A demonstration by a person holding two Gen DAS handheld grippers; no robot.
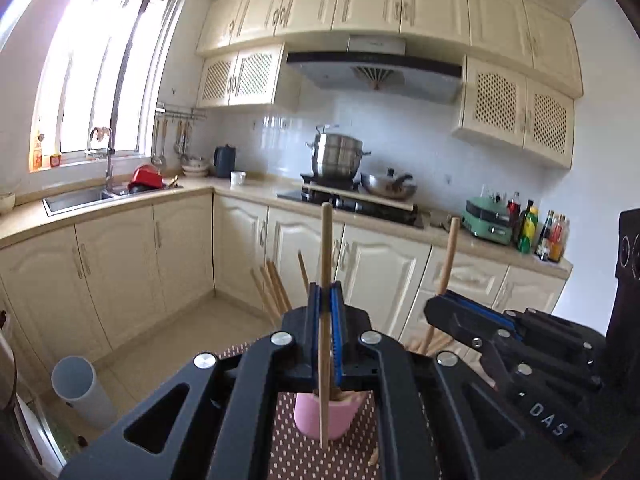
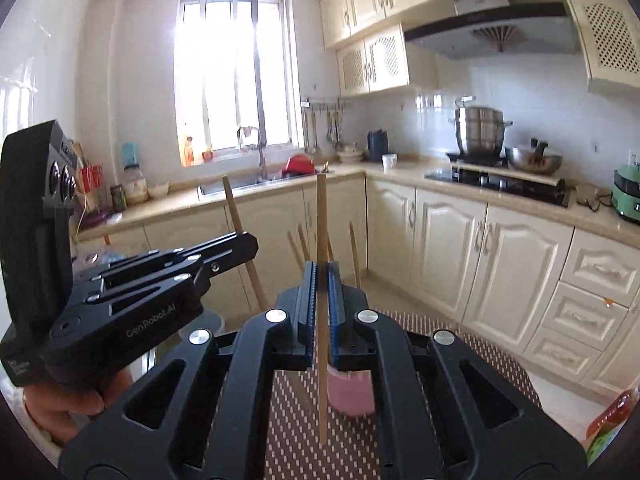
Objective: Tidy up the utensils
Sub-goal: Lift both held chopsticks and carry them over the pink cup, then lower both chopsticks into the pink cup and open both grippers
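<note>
**Both grippers clamped on a chopstick above the pink cup**

My left gripper [image 1: 327, 304] has its jaws pressed tight on one upright wooden chopstick [image 1: 326, 248]. My right gripper [image 2: 321, 280] pinches a second chopstick [image 2: 321, 220] the same way. Below them I see the pink cup [image 1: 320, 416] on the dotted mat [image 1: 312, 456], more chopsticks [image 1: 272, 284] fanning up out of it. A grey tube [image 1: 80, 388] stands on the floor at left.

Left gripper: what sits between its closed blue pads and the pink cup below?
Only the wooden chopstick the left gripper clamps; it runs down in front of the pink cup on the dotted mat. Nothing else, in the left wrist view.
</note>
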